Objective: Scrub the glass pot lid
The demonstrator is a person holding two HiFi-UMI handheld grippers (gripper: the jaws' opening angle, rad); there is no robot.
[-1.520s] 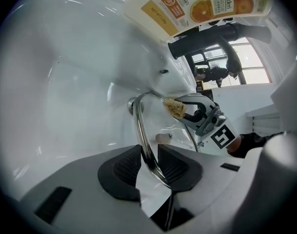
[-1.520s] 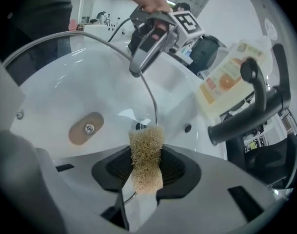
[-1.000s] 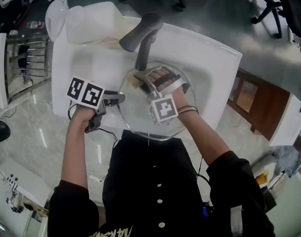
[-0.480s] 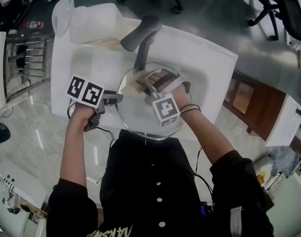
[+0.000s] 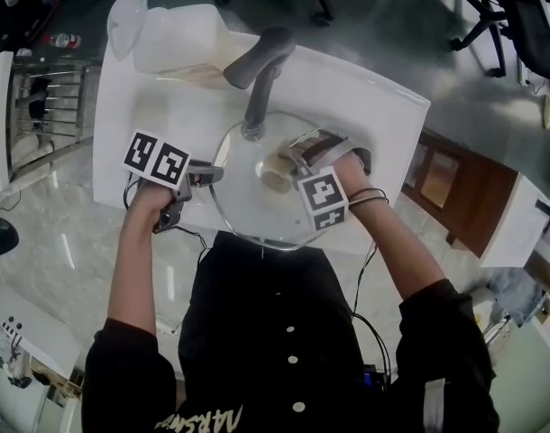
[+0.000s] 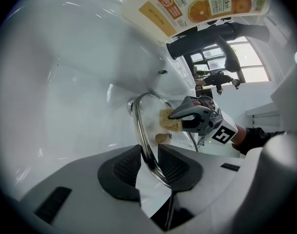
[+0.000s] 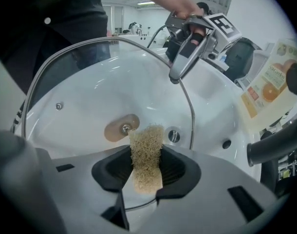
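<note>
Glass pot lid is pinched by its rim between the pads of the left gripper, a detail plain only in that gripper's view. A loofah pad, clamped in the right gripper, is held to the glass above the white sink.

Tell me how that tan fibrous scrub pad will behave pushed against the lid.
The tan fibrous scrub pad probably flexes: it stands thin and loosely woven in the right gripper. Likely light, not slippery. The round glass pot lid, held by its rim, may swing.
</note>
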